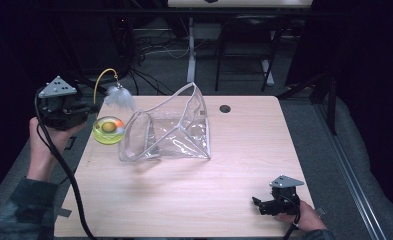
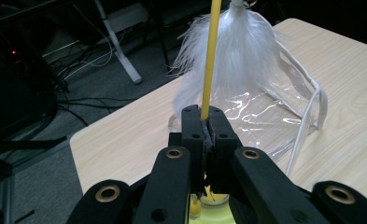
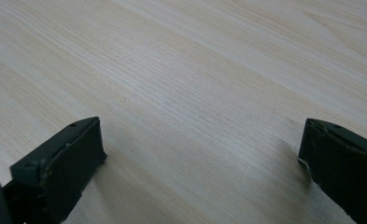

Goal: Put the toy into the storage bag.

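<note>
Our left hand-held gripper [image 2: 204,122] clamps the yellow wand [image 2: 211,56] of the feather toy [image 1: 119,97]; our right hand-held gripper [image 3: 200,154] rests wide open on the tabletop [image 1: 224,165].

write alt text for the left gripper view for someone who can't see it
The left gripper is shut on a thin yellow wand, its black jaws rising from the bottom of the frame. A white feather tuft hangs at the wand's far end over a clear plastic pouch lying on the light wooden table, with a dark floor and cables behind.
</note>
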